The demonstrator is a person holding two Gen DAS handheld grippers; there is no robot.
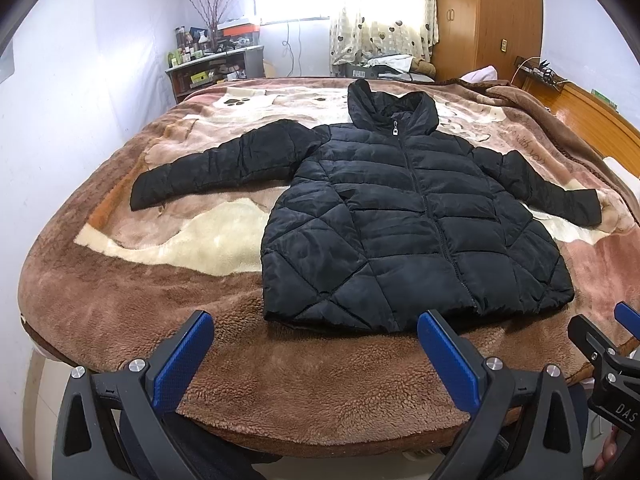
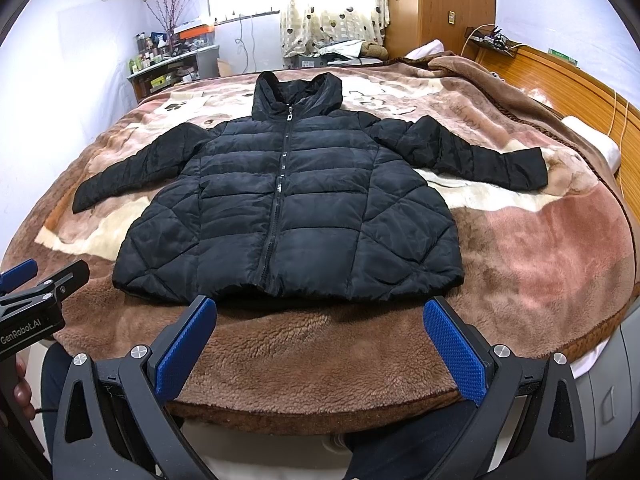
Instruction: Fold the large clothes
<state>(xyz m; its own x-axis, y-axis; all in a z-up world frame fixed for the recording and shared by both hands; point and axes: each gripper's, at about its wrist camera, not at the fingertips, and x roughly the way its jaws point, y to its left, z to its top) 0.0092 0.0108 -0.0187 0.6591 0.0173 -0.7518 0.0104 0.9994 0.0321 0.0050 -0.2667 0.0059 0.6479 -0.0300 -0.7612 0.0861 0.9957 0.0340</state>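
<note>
Your left gripper point(image 1: 316, 354) and right gripper point(image 2: 320, 344) match: black angular frames, silver screws, blue dimpled pads point(image 2: 454, 350). One side reads "GenRobot.AI", the other "DAS". Your trousers point(image 2: 400, 448) look dark, perhaps navy.

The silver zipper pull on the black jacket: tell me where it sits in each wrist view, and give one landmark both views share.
Left wrist view: the zipper pull hangs at the collar, right of centre, in the upper half.
Right wrist view: the zipper pull hangs at the collar, left of centre, in the upper half.
Shared landmark: the heart-patterned curtain beyond the bed.
</note>
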